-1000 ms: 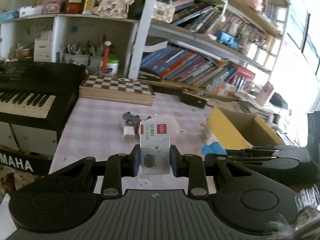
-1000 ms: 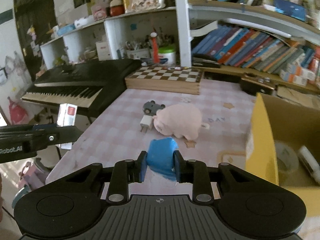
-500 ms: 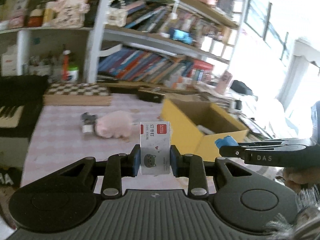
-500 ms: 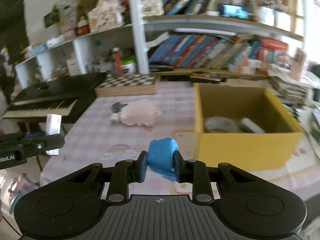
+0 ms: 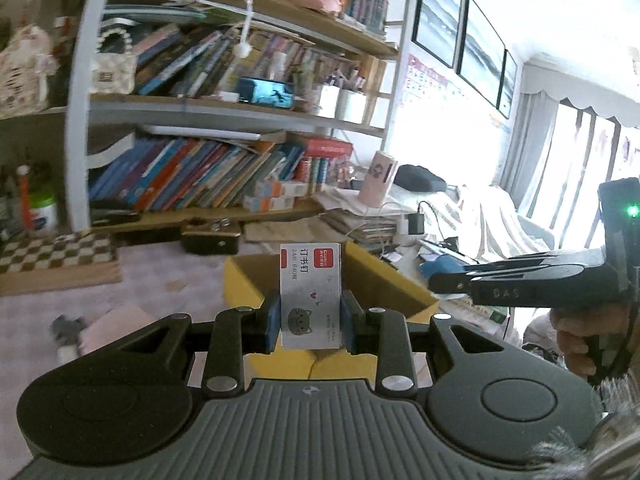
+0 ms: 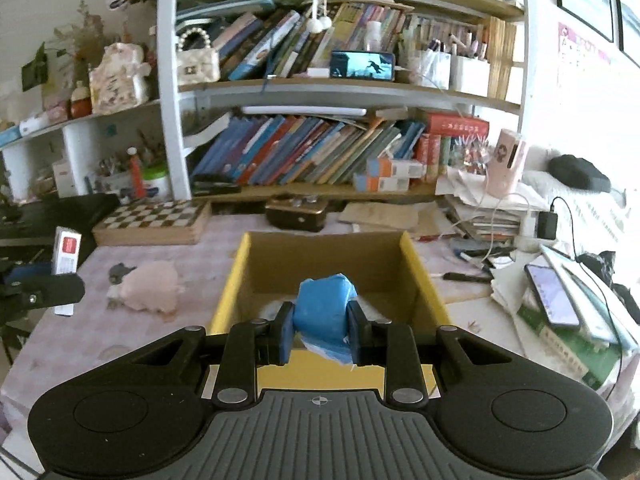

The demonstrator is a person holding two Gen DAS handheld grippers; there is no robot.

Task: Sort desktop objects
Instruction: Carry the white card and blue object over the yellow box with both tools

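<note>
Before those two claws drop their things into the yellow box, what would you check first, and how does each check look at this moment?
1. Left claw grips the small staple box: ok, upright between the pads.
2. Right claw grips the blue lump: ok.
3. Yellow box open on top: ok.
4. Room inside the box: cannot tell; pale items lie on its floor, mostly hidden by the lump.
5. Right claw in line with the box opening: ok.
6. Pink plush pig out of the way: ok, it lies on the table beside the box.
</note>
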